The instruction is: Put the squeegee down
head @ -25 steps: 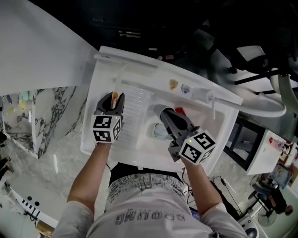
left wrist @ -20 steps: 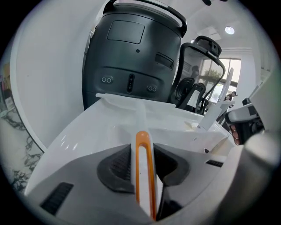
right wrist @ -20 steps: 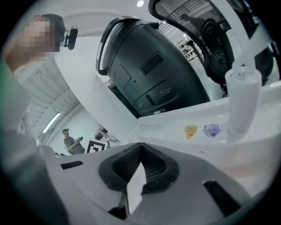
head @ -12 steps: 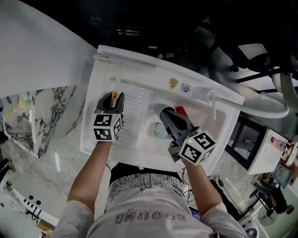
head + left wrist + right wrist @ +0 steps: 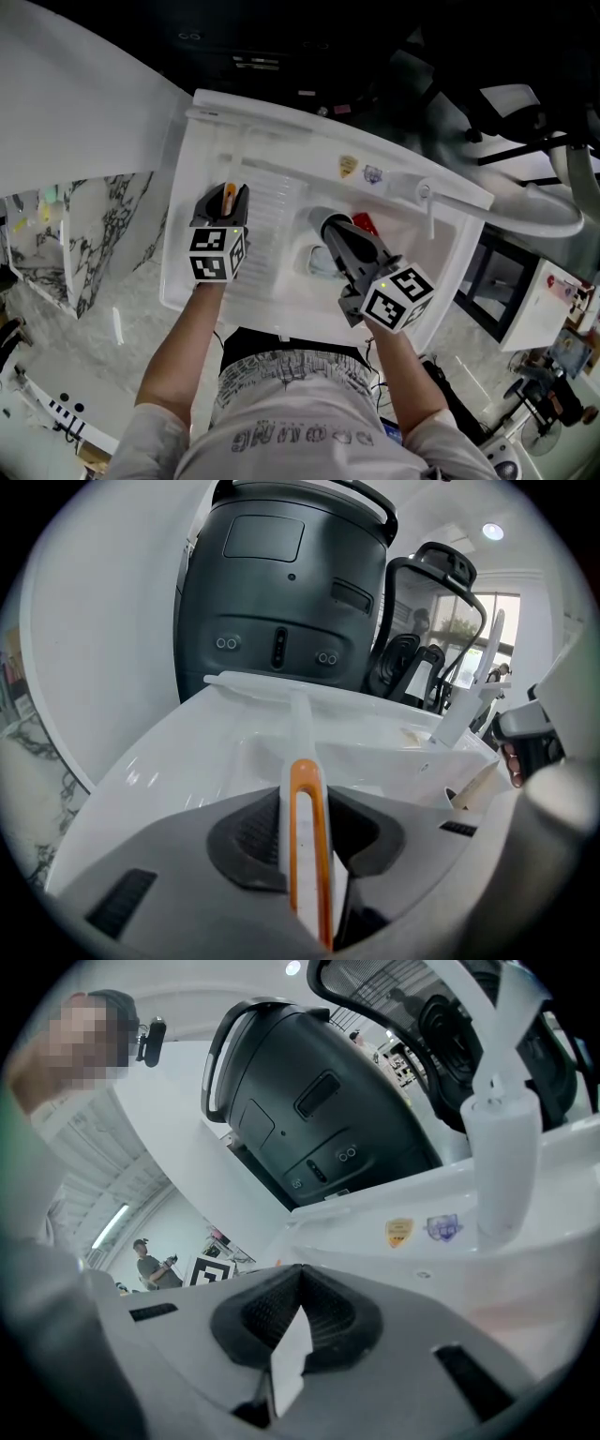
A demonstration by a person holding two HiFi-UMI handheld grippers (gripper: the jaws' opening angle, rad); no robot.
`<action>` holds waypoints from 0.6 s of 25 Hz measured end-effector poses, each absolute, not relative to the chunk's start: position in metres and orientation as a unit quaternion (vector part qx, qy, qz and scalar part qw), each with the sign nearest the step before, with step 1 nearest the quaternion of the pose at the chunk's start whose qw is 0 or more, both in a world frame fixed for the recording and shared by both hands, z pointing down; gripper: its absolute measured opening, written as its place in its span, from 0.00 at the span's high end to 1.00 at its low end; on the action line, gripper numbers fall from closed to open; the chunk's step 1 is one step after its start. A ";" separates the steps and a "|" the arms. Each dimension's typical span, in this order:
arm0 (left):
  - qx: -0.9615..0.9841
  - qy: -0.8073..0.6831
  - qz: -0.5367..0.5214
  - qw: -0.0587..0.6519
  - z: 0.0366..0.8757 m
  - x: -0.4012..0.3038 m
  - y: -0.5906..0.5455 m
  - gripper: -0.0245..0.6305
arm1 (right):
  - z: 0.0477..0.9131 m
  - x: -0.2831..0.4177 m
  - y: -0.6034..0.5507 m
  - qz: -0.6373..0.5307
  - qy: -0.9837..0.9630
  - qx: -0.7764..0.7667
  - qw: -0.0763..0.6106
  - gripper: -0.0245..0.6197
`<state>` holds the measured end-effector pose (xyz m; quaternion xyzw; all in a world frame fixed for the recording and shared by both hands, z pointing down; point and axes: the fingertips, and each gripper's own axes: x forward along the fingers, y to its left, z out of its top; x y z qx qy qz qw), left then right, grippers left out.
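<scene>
My left gripper [image 5: 231, 196] is shut on the orange-and-white handle of the squeegee [image 5: 307, 841]. It hovers over the ribbed drainboard [image 5: 272, 220] at the left of the white sink [image 5: 187, 253]. The squeegee's white shaft runs ahead to its crossbar blade [image 5: 272, 686] near the sink's far rim. Whether the blade touches the sink I cannot tell. My right gripper [image 5: 328, 226] hangs over the basin, its jaws closed together with nothing between them [image 5: 298, 1274].
A white faucet [image 5: 427, 202] stands at the basin's far right, with two small stickers [image 5: 349, 169] on the back rim. A red item [image 5: 363, 225] and a pale cup-like thing [image 5: 317, 264] lie in the basin. A big dark machine [image 5: 281, 583] stands behind the sink.
</scene>
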<state>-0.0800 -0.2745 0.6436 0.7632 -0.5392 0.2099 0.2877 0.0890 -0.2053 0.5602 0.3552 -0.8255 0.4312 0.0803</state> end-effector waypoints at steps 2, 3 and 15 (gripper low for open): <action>0.761 -0.541 0.211 0.289 0.645 -0.080 -0.275 0.78 | 0.561 0.090 -0.205 0.432 -0.825 0.356 0.079 0.95; 0.760 -0.542 0.212 0.290 0.646 -0.080 -0.275 0.78 | 0.561 0.091 -0.204 0.432 -0.825 0.355 0.079 0.95; 0.748 -0.554 0.219 0.293 0.651 -0.081 -0.274 0.78 | 0.565 0.095 -0.199 0.434 -0.825 0.354 0.075 0.95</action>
